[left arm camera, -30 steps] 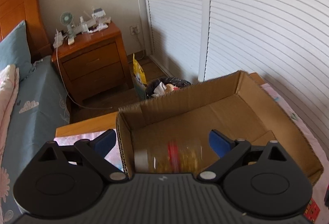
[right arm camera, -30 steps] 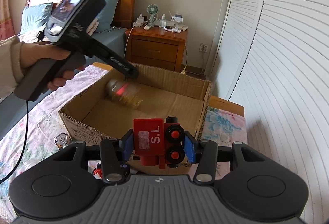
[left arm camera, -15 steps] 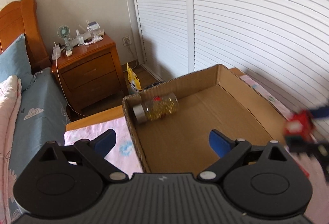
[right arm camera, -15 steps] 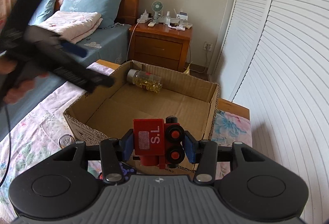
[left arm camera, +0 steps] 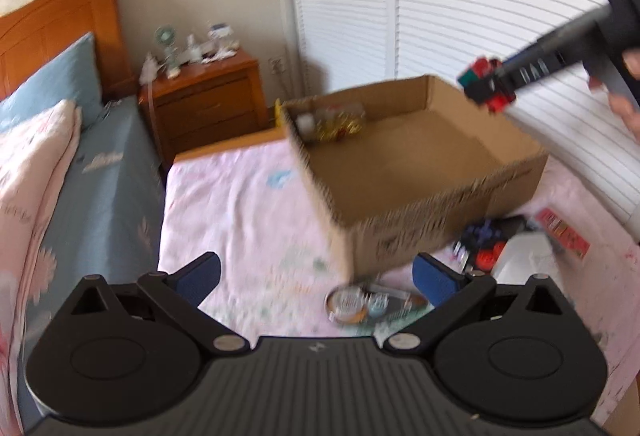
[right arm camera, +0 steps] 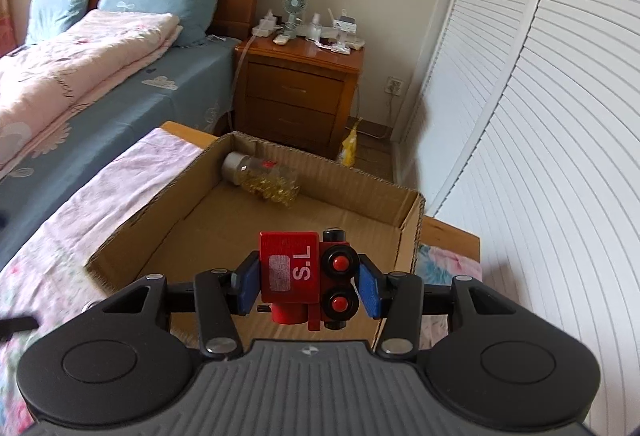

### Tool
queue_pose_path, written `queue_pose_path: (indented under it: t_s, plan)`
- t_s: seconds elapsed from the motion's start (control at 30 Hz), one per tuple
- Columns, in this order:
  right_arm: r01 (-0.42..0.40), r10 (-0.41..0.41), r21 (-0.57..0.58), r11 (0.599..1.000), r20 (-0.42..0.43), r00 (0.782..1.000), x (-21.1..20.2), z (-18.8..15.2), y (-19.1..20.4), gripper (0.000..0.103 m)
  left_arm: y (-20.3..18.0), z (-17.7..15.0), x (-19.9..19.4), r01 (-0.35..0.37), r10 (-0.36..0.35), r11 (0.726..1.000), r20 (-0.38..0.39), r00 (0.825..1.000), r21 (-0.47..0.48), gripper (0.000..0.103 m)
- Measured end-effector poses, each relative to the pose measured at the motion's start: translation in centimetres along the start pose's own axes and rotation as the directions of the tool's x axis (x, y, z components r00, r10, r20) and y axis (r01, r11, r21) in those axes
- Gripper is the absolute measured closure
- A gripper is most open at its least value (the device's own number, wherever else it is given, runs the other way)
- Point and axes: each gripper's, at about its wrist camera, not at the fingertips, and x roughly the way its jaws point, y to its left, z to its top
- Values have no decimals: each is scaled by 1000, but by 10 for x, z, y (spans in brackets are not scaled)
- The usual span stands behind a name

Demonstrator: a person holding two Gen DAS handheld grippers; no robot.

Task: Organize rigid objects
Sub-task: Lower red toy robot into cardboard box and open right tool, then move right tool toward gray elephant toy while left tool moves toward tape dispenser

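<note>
1. The jaws of the left gripper [left arm camera: 316,278] stand wide apart with nothing between them; they have just been opening further.
2. The jaws of the right gripper [right arm camera: 306,284] are closed on a red toy train engine [right arm camera: 306,282] marked "S.L", its black wheels with red hubs turned toward the right pad.
3. The left gripper points down at the pink floral cloth [left arm camera: 240,211] in front of the cardboard box [left arm camera: 408,236], near the box's near left corner.
4. The right gripper holds the engine in the air above the near edge of the box [right arm camera: 140,232], tilted downward; in the left wrist view it comes in from the upper right, with fingers of a hand [left arm camera: 628,103] on its handle.
5. Inside the box a clear bottle of yellow capsules [right arm camera: 262,177] lies on its side in the far left corner.
6. On the cloth by the box's near wall lie a round tin-like thing [left arm camera: 348,308], blurred, and a heap of small toys [left arm camera: 488,248] to its right.
7. Beyond the box stand a wooden nightstand [right arm camera: 300,95] and the bed [right arm camera: 120,83]; white louvred doors [right arm camera: 540,115] run along the right.
</note>
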Motion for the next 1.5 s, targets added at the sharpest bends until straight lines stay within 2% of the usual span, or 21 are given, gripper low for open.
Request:
queue_pose_path:
  t_s: [0.13, 0.23, 0.3, 0.37, 0.53, 0.73, 1.07, 1.2, 1.3, 1.4, 1.5]
  plan:
    - [28, -28, 31, 999, -18, 999, 23, 13, -6, 49, 0, -21, 0, -76, 76, 997, 7, 997, 2, 1]
    - [56, -56, 54, 997, -6, 998, 36, 22, -10, 44, 3, -29, -5, -60, 60, 998, 3, 998, -16, 1]
    - [97, -98, 73, 993, 6, 995, 40, 26, -12, 9, 5, -33, -10, -39, 39, 999, 8, 999, -33, 1]
    - [102, -104, 94, 990, 17, 994, 40, 28, -15, 0, 4, -36, -14, -21, 22, 999, 14, 1000, -41, 1]
    - [96, -97, 81, 992, 3, 995, 24, 18, -10, 0, -3, -43, -18, 20, -19, 999, 10, 1000, -41, 1]
    - [73, -71, 78, 994, -20, 997, 1, -7, 0, 0, -12, -50, -17, 36, -37, 998, -24, 999, -47, 1]
    - [-28, 28, 94, 995, 0, 1000, -46, -86, 25, 0, -18, -63, -22, 19, -22, 999, -66, 998, -39, 1]
    - [-61, 62, 99, 993, -2, 998, -70, -126, 45, 0, -19, -65, -27, 16, -17, 1000, -62, 998, -27, 1]
    - [-92, 93, 36, 995, -12, 996, -85, -151, 69, 0, -19, -66, -27, -3, 2, 1000, -68, 998, -15, 1]
    - [-134, 134, -1, 991, -25, 991, -91, -165, 92, 0, -19, -66, -29, -3, 2, 1000, -64, 998, -13, 1]
    - [-116, 114, -23, 993, -65, 991, -81, -169, 110, 0, -19, -67, -32, -1, 0, 1000, -57, 998, -20, 1]
